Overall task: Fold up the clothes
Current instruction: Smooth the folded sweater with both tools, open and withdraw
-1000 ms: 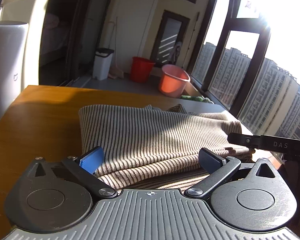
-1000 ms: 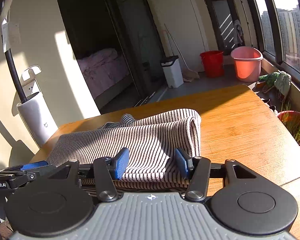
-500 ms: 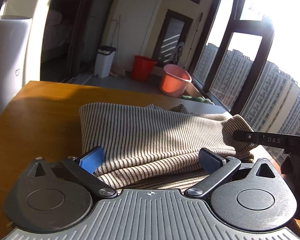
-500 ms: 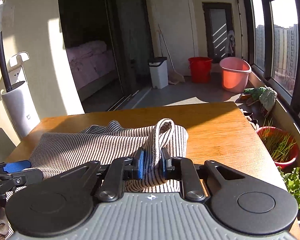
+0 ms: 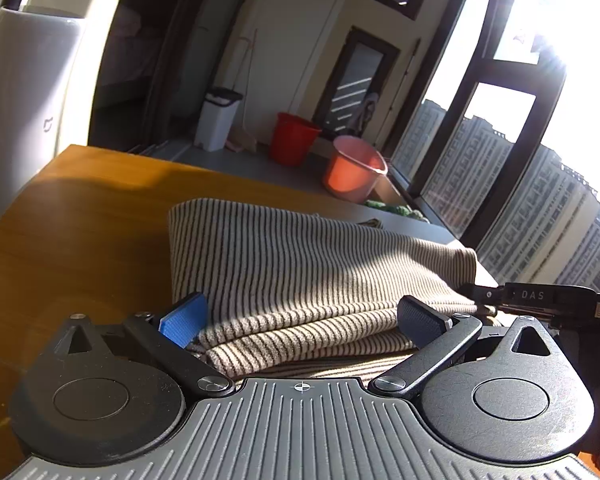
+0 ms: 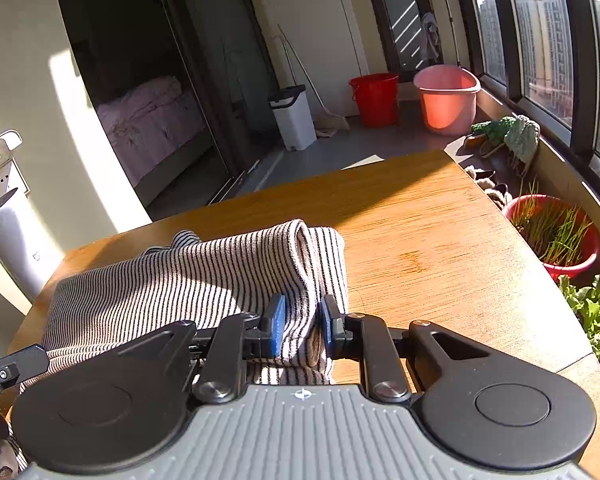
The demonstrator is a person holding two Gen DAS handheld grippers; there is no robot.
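Striped garment (image 6: 204,276) lay folded in layers on the wooden table (image 6: 432,236), at the near edge by both tools, long side running across. All places taken from the garment.

Right gripper (image 6: 302,326): at the garment's right end. Jaws nearly together, blue pads (image 6: 278,324) pressed on a pinched ridge of striped cloth that stood up between them. The jaws had just been closing onto that fold. The ridge ran away from the pads toward the garment's far right corner.

Left gripper (image 5: 300,314): at the garment's near left edge. Jaws stood wide apart, one blue pad (image 5: 184,318) at the left corner, the other finger (image 5: 422,318) further right. Stacked fold edges lay between them; pads did not press on the cloth, nothing held.

Beyond the garment, on the floor past the table: red bucket (image 6: 376,98), pink tub (image 6: 446,98) beside it, white bin (image 6: 294,116) to their left. Right of the garment, off the table's edge, a red pot of grass (image 6: 554,232).
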